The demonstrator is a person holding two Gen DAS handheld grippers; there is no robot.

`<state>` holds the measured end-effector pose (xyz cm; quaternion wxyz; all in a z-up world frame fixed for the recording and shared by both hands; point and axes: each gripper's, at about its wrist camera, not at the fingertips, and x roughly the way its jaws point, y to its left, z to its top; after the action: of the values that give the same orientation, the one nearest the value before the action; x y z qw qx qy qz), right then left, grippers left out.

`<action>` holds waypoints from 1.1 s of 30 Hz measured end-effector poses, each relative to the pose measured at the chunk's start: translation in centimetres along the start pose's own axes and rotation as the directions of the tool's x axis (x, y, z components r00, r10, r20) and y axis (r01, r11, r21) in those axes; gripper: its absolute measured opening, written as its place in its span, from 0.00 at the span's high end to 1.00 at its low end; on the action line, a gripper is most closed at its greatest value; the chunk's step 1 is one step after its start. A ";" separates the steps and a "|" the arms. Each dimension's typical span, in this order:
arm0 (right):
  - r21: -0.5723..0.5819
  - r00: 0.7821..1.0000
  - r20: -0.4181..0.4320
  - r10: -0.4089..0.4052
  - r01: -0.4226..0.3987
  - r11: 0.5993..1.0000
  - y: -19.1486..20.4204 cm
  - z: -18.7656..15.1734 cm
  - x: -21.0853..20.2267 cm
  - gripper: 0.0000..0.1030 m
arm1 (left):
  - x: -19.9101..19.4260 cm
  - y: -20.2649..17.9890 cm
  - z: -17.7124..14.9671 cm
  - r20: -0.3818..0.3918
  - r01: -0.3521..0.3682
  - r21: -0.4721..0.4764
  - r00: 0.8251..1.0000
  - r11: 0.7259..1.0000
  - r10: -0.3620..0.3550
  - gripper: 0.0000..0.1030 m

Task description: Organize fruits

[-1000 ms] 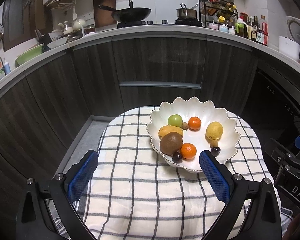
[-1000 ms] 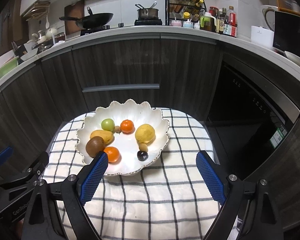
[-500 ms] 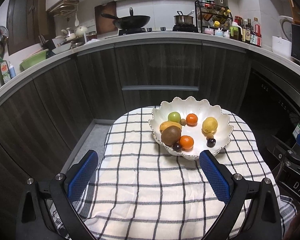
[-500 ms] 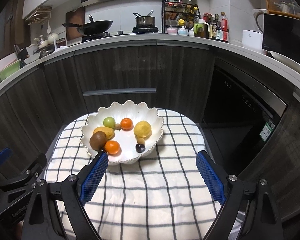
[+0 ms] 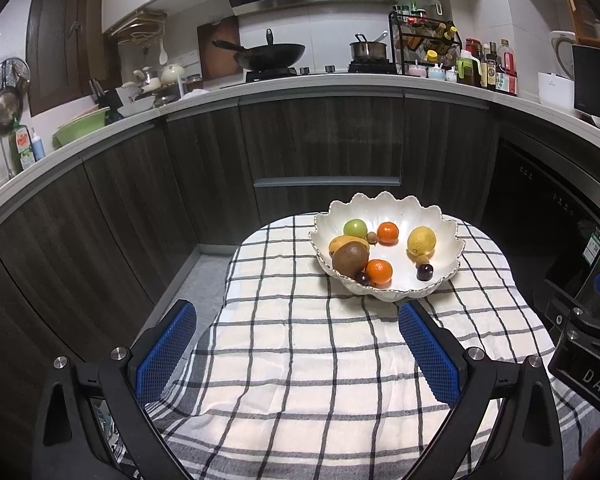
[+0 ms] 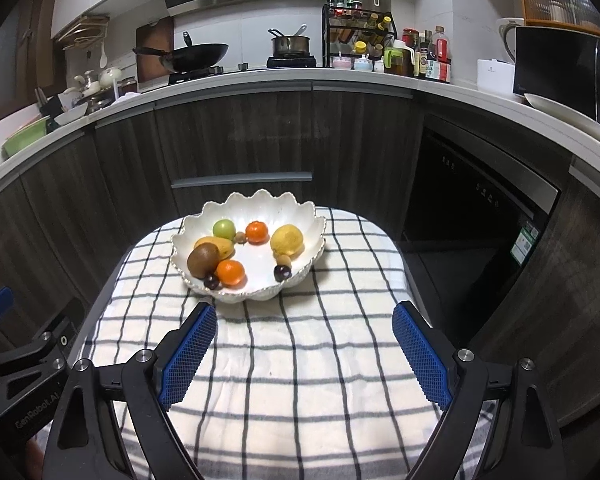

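Observation:
A white scalloped bowl (image 5: 444, 222) (image 6: 304, 210) sits at the far side of a checked cloth. It holds a kiwi (image 5: 350, 258) (image 6: 203, 260), a mango (image 6: 218, 244), a green fruit (image 5: 355, 227), two oranges (image 5: 388, 232) (image 6: 230, 272), a lemon (image 5: 421, 241) (image 6: 286, 240) and small dark and brown fruits. My left gripper (image 5: 296, 350) and right gripper (image 6: 304, 346) are both open and empty, held above the cloth well short of the bowl.
The checked cloth (image 5: 300, 360) covers a small round table. Dark cabinet fronts (image 5: 324, 140) curve behind it, with a dishwasher door (image 6: 472, 204) at right. The counter above carries a wok (image 5: 268, 54), a pot and bottles. The right gripper's body (image 5: 588, 344) shows at the left view's right edge.
Both grippers have drawn back and up from the bowl, so it looks smaller and farther. The fruits have not moved. Both stay open.

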<state>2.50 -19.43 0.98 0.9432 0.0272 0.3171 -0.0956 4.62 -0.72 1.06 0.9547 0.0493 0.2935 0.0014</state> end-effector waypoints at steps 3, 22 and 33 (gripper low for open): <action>0.008 1.000 0.002 0.006 -0.006 1.000 0.0 -0.7 -0.6 0.12 | -0.5 0.2 -0.3 0.000 0.004 -0.003 1.000 1.000 -0.004 0.00; 0.019 1.000 0.020 -0.014 0.014 1.000 -0.7 -2.1 -2.2 0.12 | -2.7 0.5 -1.2 0.020 0.004 -0.006 1.000 1.000 -0.004 0.00; 0.016 1.000 0.016 -0.012 0.012 1.000 -0.7 -2.1 -2.1 0.12 | -2.7 0.6 -1.3 0.021 0.005 -0.009 1.000 1.000 -0.005 0.00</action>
<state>-0.55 -19.55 0.56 0.9449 0.0319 0.3088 -0.1040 1.65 -0.10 1.61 0.9579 0.0444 0.2836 -0.0001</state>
